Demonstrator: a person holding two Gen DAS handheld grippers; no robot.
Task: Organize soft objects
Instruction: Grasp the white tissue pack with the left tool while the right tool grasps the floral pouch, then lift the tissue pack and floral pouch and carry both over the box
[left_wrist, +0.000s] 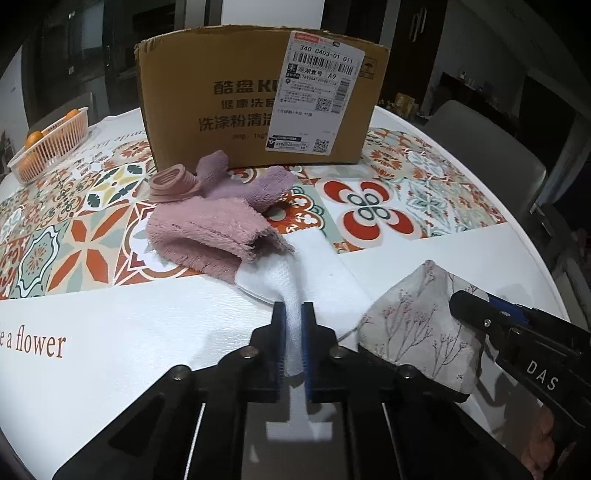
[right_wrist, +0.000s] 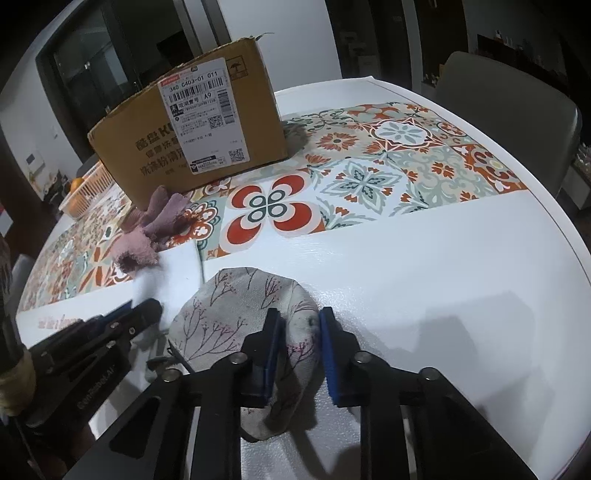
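My left gripper (left_wrist: 293, 310) is shut on a white cloth (left_wrist: 291, 291) whose far end lies under a pink fuzzy towel (left_wrist: 207, 236). A mauve fuzzy cloth (left_wrist: 240, 184) and a pink rolled band (left_wrist: 173, 181) lie behind the towel. My right gripper (right_wrist: 299, 317) is shut on a grey floral-print cloth (right_wrist: 236, 306) that rests on the white table; the cloth also shows in the left wrist view (left_wrist: 417, 321). The left gripper (right_wrist: 122, 321) appears at the left of the right wrist view.
A brown cardboard box (left_wrist: 258, 99) stands at the back of the patterned table mat (left_wrist: 369, 206). A white basket (left_wrist: 51, 147) with oranges sits at the far left. A grey chair (right_wrist: 506, 107) stands beyond the table's right edge.
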